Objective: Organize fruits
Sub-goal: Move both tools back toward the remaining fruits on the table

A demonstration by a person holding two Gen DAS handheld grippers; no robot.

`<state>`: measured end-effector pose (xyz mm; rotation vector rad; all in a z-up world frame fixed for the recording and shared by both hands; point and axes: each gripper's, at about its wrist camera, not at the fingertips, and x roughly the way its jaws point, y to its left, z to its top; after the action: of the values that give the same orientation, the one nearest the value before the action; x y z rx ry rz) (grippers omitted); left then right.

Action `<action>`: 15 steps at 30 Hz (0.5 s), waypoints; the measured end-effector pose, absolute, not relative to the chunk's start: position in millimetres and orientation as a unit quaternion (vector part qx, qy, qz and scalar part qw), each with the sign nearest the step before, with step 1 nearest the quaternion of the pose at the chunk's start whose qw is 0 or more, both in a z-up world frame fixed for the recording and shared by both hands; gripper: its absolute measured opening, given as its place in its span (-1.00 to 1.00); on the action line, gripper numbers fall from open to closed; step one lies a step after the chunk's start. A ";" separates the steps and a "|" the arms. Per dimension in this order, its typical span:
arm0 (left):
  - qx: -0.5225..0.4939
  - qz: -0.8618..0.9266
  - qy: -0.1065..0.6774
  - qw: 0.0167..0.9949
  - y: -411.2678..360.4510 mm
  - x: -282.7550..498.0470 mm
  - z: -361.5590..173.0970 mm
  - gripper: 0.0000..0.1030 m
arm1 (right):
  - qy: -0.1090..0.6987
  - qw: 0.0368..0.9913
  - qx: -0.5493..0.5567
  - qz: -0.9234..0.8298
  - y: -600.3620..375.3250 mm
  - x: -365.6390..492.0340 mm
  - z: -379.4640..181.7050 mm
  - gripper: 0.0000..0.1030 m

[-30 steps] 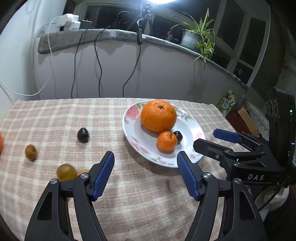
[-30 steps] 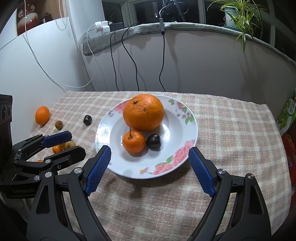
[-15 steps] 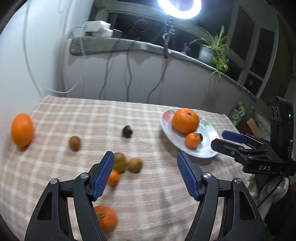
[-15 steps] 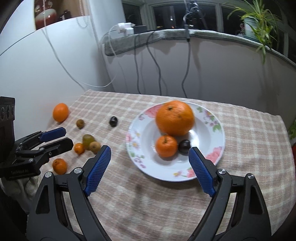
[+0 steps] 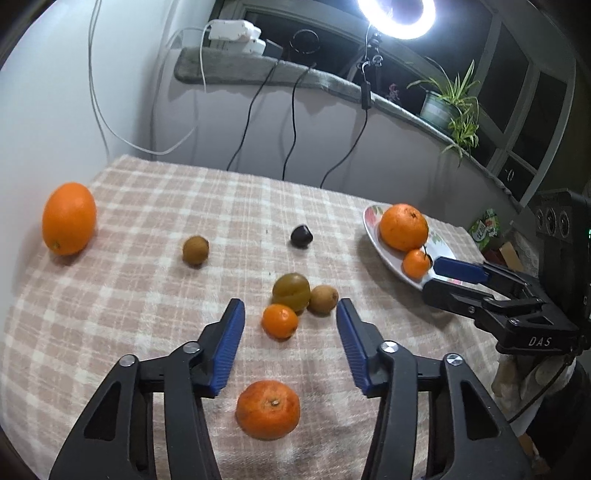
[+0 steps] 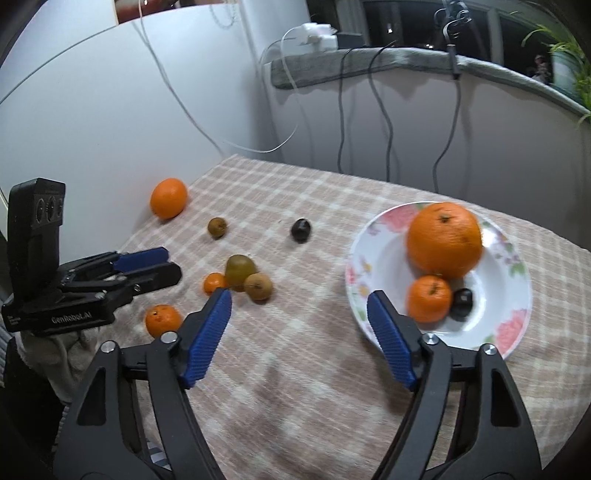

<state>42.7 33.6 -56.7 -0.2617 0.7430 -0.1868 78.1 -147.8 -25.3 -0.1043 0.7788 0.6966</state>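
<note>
Ahead, beyond the far edge of a beige-and-white checked tablecloth (image 5: 155,206), a plain white wall (image 5: 122,92). Above it, a grey stone window ledge (image 5: 295,79) with white power adapters (image 5: 236,31) on top and black and white cables (image 5: 291,122) hanging down. Higher up to the right, a glowing ring light (image 5: 397,16) against dark night window panes (image 5: 517,85). Farther right along the ledge, a green spider plant in a pale pot (image 5: 448,99).

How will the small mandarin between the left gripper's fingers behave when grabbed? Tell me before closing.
The small mandarin is round and sits loose on the tablecloth, so a nudge probably rolls it. It looks to touch the green-brown fruit, which may shift too. The left gripper is open; its skin looks soft, so squeeze gently.
</note>
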 end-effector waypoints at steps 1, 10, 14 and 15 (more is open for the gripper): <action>-0.126 -0.093 0.365 0.918 32.6 43.4 -59.1 -0.09 | 0.375 0.861 -0.051 0.339 -143.1 78.9 -27.8 0.43; -0.097 -0.099 0.397 0.907 25.9 55.7 -70.5 -0.27 | 0.405 0.837 -0.056 0.363 -114.8 89.7 -46.5 0.00; -0.076 -0.102 0.411 0.903 20.4 63.0 -74.8 -0.28 | 0.415 0.831 -0.054 0.367 -108.0 94.8 -51.1 -0.01; -0.073 -0.102 0.414 0.902 20.0 64.5 -76.2 -0.28 | 0.418 0.829 -0.054 0.368 -106.6 96.1 -52.0 -0.02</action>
<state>64.5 20.0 -76.2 -0.1518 0.8563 -0.2112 96.1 -106.6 -52.0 -0.1138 0.8864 0.7809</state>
